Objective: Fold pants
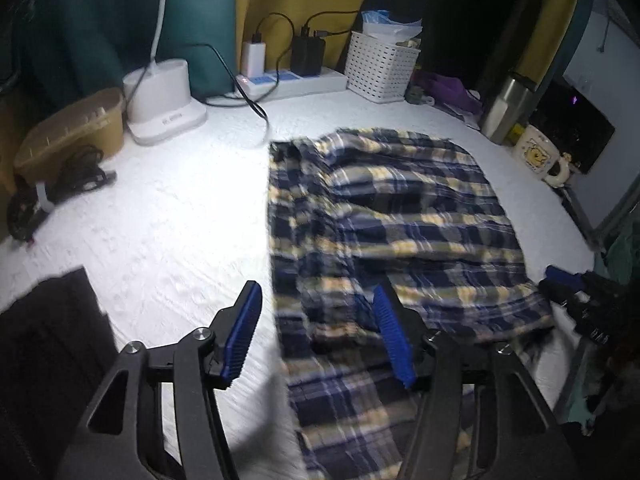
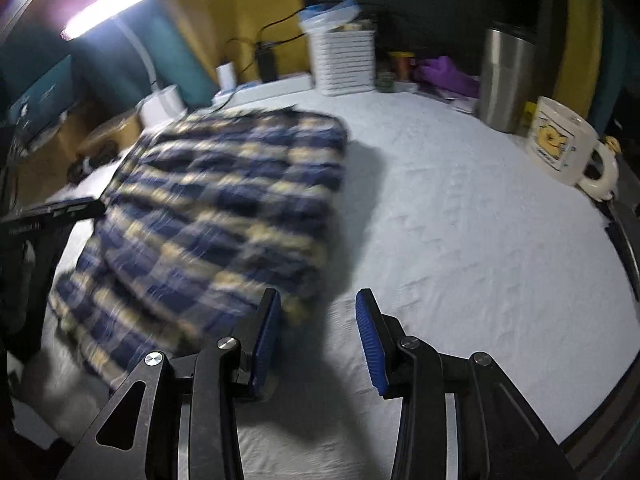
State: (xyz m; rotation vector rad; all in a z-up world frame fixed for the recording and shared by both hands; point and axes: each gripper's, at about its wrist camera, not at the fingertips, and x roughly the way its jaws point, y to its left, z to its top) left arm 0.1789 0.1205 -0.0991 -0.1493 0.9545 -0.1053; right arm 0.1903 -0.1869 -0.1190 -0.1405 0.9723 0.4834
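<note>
One pants (image 1: 400, 224), one mug (image 2: 560, 140), one basket (image 1: 380, 66), one steel tumbler (image 2: 506, 80), two chargers (image 1: 254, 58), one lamp (image 1: 164, 96), one brown box (image 1: 72, 132).

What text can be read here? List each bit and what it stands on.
None can be read.
Lamp base: small grey lettering, too blurred.
Mug: yellow cartoon picture with tiny print below it, too small.
Dark device: faint markings, blurred.
</note>
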